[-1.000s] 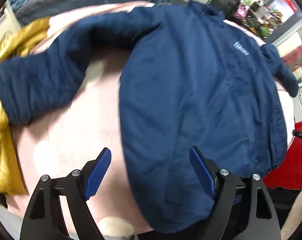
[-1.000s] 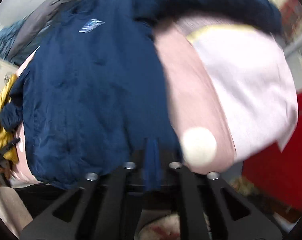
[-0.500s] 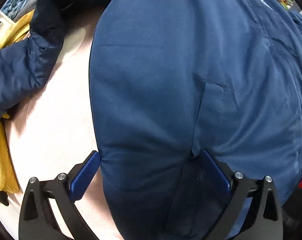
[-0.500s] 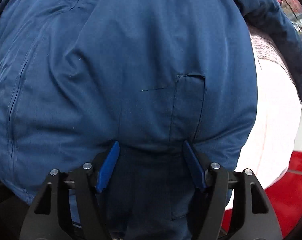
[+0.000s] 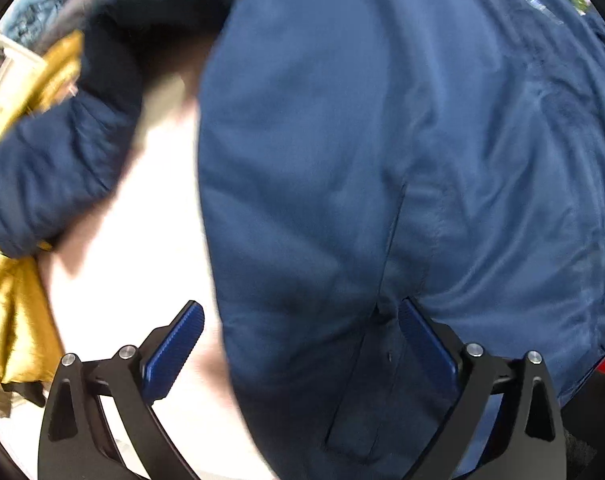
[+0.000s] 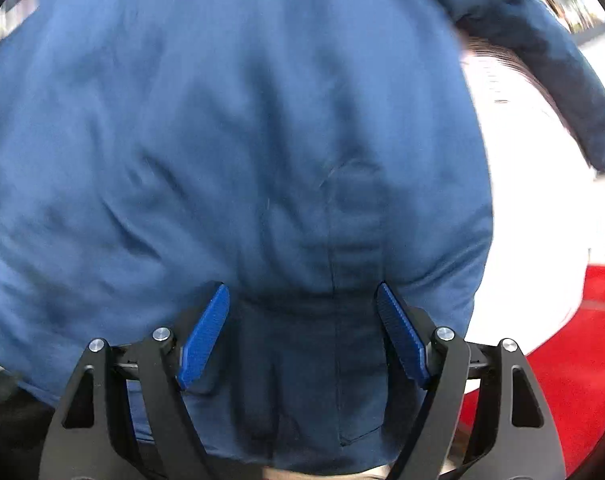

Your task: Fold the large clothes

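With the navy jacket [image 5: 382,160] lying spread flat and unfolded on the pale surface [image 5: 150,240], the left gripper [image 5: 298,344] and right gripper [image 6: 302,332] are straddling its near hem, jaws released, leaving every fold outstanding.

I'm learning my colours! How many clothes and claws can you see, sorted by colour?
Blue jacket: 1
Yellow garment: 1
Black claws with blue pads: 2, left claw and right claw, both open
Total: 4
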